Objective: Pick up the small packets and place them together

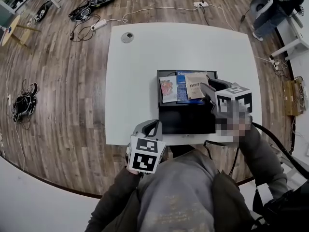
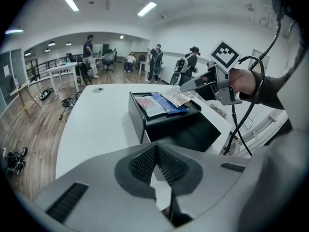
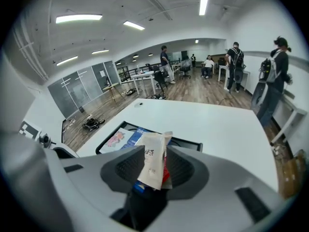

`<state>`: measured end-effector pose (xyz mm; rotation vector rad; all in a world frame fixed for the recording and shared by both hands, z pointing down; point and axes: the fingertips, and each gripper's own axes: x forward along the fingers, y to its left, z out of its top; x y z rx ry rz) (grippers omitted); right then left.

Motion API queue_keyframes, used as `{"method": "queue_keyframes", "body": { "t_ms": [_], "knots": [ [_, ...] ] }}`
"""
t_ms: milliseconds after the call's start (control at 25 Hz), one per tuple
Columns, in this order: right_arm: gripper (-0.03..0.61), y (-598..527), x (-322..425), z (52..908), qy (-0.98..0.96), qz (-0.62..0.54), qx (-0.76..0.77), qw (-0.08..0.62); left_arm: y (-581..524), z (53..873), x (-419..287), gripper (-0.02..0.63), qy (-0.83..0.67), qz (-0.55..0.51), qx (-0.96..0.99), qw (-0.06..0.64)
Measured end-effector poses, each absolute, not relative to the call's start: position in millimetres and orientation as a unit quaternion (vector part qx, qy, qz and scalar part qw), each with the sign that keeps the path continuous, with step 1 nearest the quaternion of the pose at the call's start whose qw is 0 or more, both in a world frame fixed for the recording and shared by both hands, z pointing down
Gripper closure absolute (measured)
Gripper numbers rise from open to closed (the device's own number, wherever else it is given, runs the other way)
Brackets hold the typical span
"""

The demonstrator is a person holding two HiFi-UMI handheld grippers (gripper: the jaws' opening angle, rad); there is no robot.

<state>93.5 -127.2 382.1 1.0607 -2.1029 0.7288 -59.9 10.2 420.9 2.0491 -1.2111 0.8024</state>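
Observation:
A black tray [image 1: 186, 117] sits near the front of the white table [image 1: 140, 81]. A pink-and-white packet [image 1: 168, 89], a blue packet [image 1: 182, 87] and a beige packet [image 1: 195, 85] lie side by side in its far part. My right gripper [image 1: 208, 92] reaches over the tray's right side. In the right gripper view the beige packet [image 3: 154, 163] stands between the jaws with room on either side. A bit of red and blue shows behind it. My left gripper [image 1: 150, 127] hangs at the table's front edge, its tips [image 2: 155, 149] together, holding nothing.
A round cable hole [image 1: 127, 37] sits at the table's far left. Cables and power strips [image 1: 91, 13] lie on the wood floor beyond. A black cable [image 1: 270, 137] trails from the right gripper. Several people stand at desks far across the room [image 2: 157, 62].

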Motion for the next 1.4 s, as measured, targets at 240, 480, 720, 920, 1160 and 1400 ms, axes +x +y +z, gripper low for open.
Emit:
{"method": "queue_keyframes", "body": {
  "t_ms": [240, 480, 720, 920, 1160, 1400],
  "knots": [
    [0.453, -125.5, 107.3, 362.5, -0.808, 0.269, 0.439, 0.287, 13.8, 413.9, -62.4, 0.615, -0.469, 0.295, 0.777, 0.3],
    [0.453, -98.2, 108.6, 337.6, -0.822, 0.252, 0.449, 0.242, 22.3, 399.9, -63.6, 0.615, -0.478, 0.279, 0.785, 0.28],
    [0.454, -45.4, 95.7, 329.9, -0.838, 0.26, 0.44, 0.191, 43.1, 386.2, -56.5, 0.615, -0.469, 0.265, 0.803, 0.257],
    [0.454, 13.8, 79.2, 329.1, -0.846, 0.264, 0.44, 0.144, 70.6, 377.4, -51.5, 0.615, -0.457, 0.25, 0.818, 0.244],
    [0.454, 57.6, 63.9, 307.7, -0.858, 0.226, 0.453, 0.089, 84.3, 348.0, -37.9, 0.615, -0.485, 0.19, 0.828, 0.206],
    [0.454, 68.9, 50.8, 282.9, -0.888, 0.166, 0.425, 0.049, 68.6, 281.6, -30.8, 0.615, -0.557, 0.078, 0.82, 0.104]
  ]
}}
